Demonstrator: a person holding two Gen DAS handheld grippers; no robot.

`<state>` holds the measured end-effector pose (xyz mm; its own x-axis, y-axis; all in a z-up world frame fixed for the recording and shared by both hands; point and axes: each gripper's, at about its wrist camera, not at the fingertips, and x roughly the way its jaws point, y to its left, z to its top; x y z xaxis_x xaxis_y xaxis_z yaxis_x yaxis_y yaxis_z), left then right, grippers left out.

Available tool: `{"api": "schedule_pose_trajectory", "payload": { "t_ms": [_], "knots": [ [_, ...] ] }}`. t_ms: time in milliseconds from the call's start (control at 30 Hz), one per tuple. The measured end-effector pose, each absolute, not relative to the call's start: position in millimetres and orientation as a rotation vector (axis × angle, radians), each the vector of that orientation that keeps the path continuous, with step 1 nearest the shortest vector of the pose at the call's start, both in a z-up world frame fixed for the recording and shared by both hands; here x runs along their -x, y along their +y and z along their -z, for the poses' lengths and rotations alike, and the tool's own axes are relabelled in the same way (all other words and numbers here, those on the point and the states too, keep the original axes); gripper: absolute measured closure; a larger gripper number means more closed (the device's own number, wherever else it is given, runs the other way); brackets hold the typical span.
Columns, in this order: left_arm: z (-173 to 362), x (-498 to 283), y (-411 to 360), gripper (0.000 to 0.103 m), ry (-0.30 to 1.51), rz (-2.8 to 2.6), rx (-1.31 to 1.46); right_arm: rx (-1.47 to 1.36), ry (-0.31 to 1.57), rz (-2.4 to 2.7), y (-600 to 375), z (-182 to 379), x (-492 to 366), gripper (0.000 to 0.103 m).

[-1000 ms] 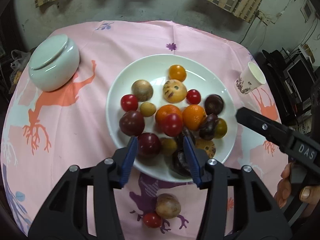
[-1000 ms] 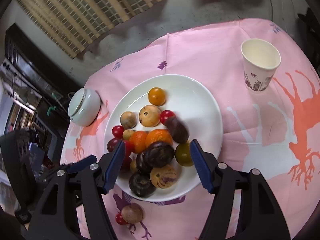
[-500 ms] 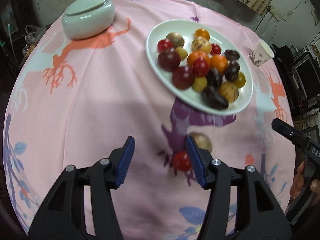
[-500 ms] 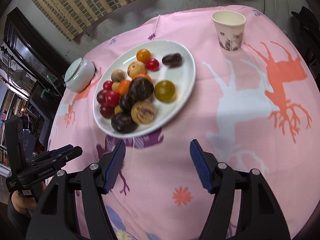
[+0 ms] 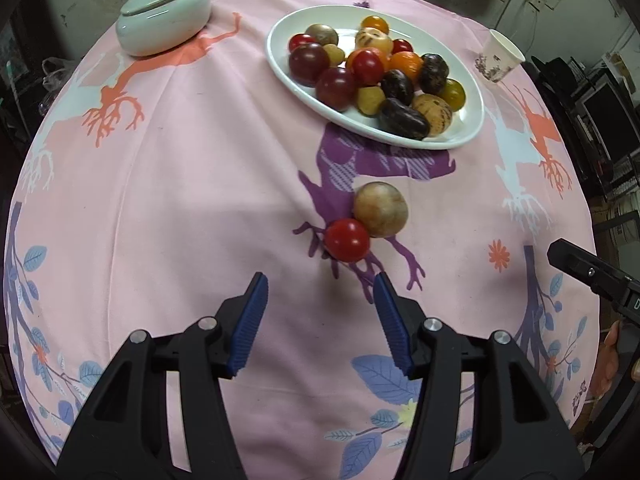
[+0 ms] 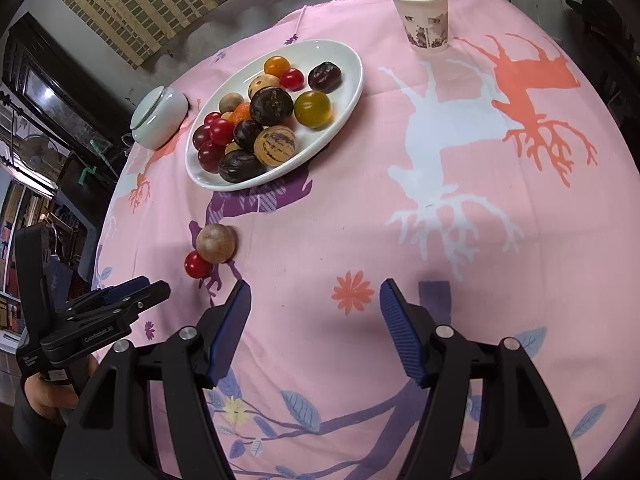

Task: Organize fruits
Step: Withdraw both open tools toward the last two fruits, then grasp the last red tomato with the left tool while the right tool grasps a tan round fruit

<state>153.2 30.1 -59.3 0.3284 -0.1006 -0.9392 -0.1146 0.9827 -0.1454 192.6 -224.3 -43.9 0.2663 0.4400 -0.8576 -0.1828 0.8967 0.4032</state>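
A small red tomato [image 5: 347, 239] and a round tan fruit [image 5: 380, 209] lie touching each other on the pink cloth of the desk [image 5: 192, 184], just right of centre in the left wrist view and below the white plate [image 5: 280, 60] heaped with other fruits in the upper middle. The tomato looks light, smooth and soft-skinned, so it could slip or bruise; a gentle hold across its widest part seems best. The tan fruit looks firmer and heavier, and also calls for a hold across its middle. The left gripper [image 5: 320, 312] hangs near them at the lower centre, jaws wide and holding nothing. The right gripper [image 6: 316, 320] is likewise wide and unloaded, low in its own frame. A lidded bowl [image 5: 164, 14] sits upper left, a paper cup [image 5: 498, 54] upper right.
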Motion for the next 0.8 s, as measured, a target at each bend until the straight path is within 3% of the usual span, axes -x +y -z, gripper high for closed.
{"api": "schedule_pose_trajectory", "payload": {
  "t_ms": [533,800],
  "knots": [
    [89.5,-180.0,15.4,0.061,1.288,0.027,0.203,-0.274,1.277,-0.428,-227.9,59.8,-196.9,0.036],
    [102.2,-192.0,11.9,0.075,1.312,0.004,0.221,-0.261,1.301,-0.456,-217.1,67.6,-201.0,0.036]
  ]
}}
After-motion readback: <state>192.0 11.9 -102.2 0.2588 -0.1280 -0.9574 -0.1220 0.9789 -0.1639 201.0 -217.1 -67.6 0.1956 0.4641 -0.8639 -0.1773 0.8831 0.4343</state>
